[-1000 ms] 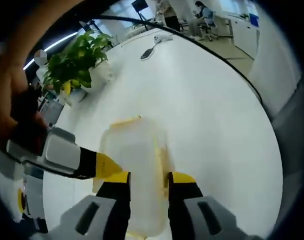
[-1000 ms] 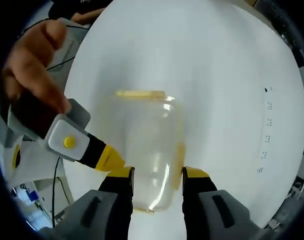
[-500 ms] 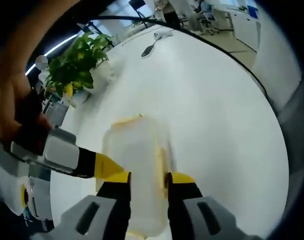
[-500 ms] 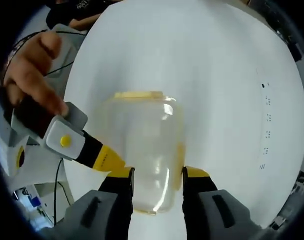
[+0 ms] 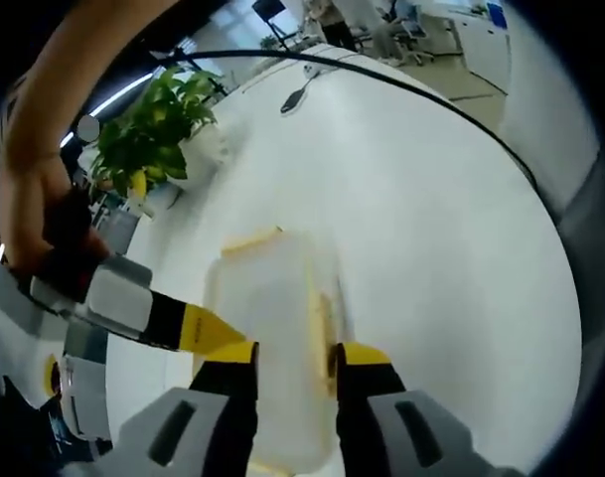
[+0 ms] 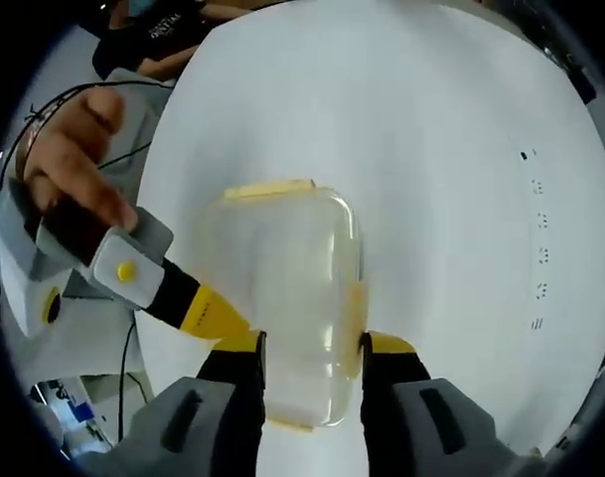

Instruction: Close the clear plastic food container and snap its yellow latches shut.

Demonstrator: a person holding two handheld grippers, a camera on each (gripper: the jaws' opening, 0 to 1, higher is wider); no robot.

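— Starting at the left of the left gripper view: what is that grey and yellow tool coming in?

— That is the other gripper, the right gripper (image 5: 218,338), held in a person's hand (image 5: 29,214). Behind it a potted plant (image 5: 153,124) stands near the far edge of the white worktop (image 5: 431,229).

— And the middle?

— The clear plastic food container (image 5: 272,338) sits on the worktop, lid down on it. The left gripper (image 5: 294,360) has its jaws closed against the container's two long sides, which I judge is to keep it from sliding while a latch is pressed. A yellow latch (image 5: 252,240) lies along the far short end, and another yellow strip (image 5: 320,323) runs along the right side.

— Now the right gripper view, left to right.

— At the left, a hand (image 6: 69,164) holds the left gripper (image 6: 198,313), whose yellow tip comes in at the container's left flank. In the middle the container (image 6: 287,298) rests on the worktop (image 6: 461,179), with the right gripper (image 6: 312,348) clamped across its near end, jaws pressed to both sides. The far latch (image 6: 270,188) looks flat; whether it has clicked home I cannot tell.

— So both tools squeeze the same box?

— Yes, from crossing directions, likely to press the side latches in.
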